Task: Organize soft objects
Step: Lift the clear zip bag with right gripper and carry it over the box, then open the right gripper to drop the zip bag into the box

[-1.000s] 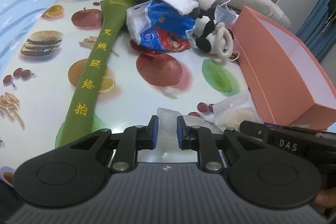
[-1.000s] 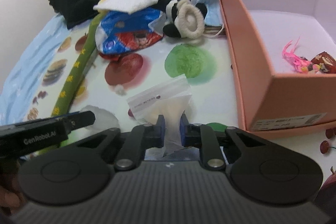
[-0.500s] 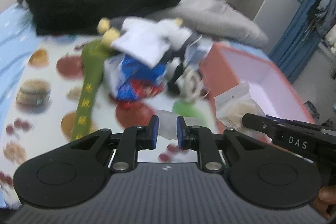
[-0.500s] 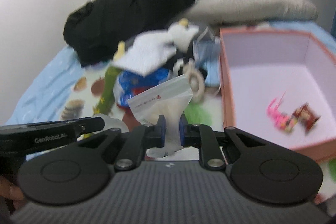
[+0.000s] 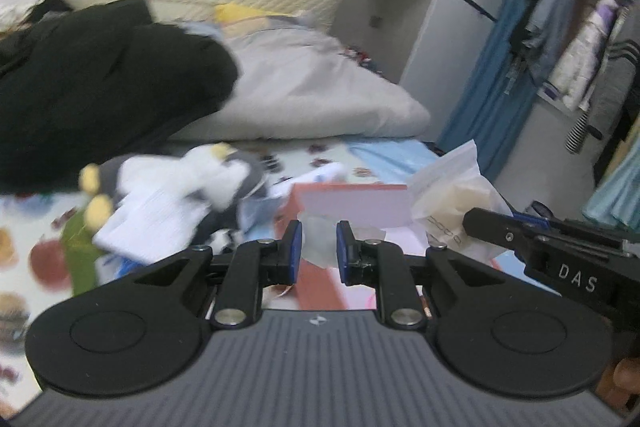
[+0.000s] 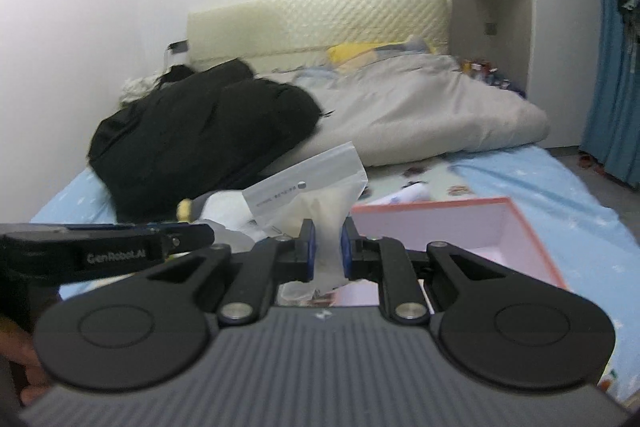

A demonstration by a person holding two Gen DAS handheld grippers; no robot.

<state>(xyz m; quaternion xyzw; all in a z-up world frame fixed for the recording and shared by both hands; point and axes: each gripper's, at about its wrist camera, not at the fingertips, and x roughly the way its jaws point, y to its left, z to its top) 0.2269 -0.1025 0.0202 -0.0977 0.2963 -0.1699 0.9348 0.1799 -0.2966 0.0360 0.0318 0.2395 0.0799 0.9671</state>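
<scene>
Far to the left of my left gripper [image 5: 318, 247], low on the bed [image 5: 400, 153], lies the pile that is not sorted yet: a green padded stick [image 5: 80, 247], a white cloth [image 5: 148, 223] and a plush toy [image 5: 208, 171]. These look light and floppy; I judge each should be pinched at a thick fold or a limb so it does not slide out.

My left gripper is closed on a small clear pouch [image 5: 320, 239], a thin, limp, slick film that bulges between the pads. It hangs directly ahead of me, above the near wall of the pink box [image 5: 356, 203].

Just right of that, my right gripper [image 6: 326, 251] is clamped on a zip bag [image 6: 308, 191] with soft cream filling. I hold it by its gathered lower part, and the flat sealed strip stands up above the pads. It weighs little and crumples readily, so a firm pinch suits it. The pink box opens right of this gripper and slightly below it.
</scene>
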